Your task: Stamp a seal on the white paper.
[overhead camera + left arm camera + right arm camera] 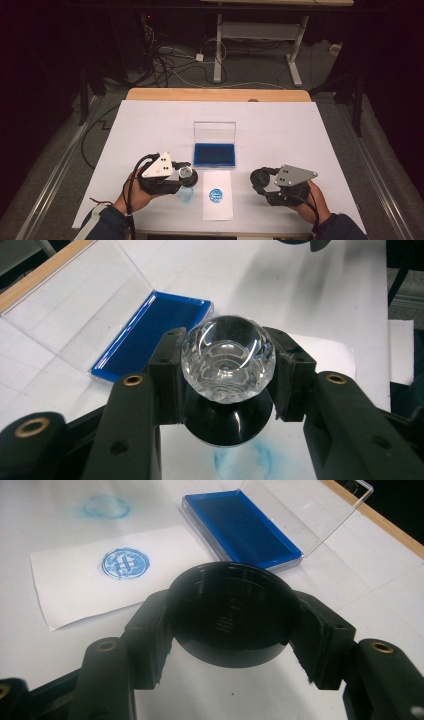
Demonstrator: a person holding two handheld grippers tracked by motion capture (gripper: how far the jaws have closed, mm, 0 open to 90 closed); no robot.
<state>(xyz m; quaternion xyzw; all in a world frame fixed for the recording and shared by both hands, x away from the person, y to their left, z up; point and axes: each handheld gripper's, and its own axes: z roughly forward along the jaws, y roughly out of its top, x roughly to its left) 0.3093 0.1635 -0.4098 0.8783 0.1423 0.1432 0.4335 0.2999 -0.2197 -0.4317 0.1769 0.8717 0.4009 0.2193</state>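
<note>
My left gripper [188, 175] is shut on a stamp with a clear faceted knob [228, 359] and a black base, held just above the white sheet to the left of the paper slip. My right gripper [260, 179] is shut on a round black cap [231, 614], held low at the right of the slip. The white paper slip [218, 195] bears a round blue stamp print [125, 563]. A fainter blue smudge [105, 506] marks the sheet beside the slip, below the held stamp. The open blue ink pad [214, 154] sits behind the slip, its clear lid [214, 131] standing upright.
A large white sheet [280, 125] covers the wooden table [215, 94]. Beyond the far edge stand a desk frame and loose cables on the floor. The person's forearms enter from the bottom edge.
</note>
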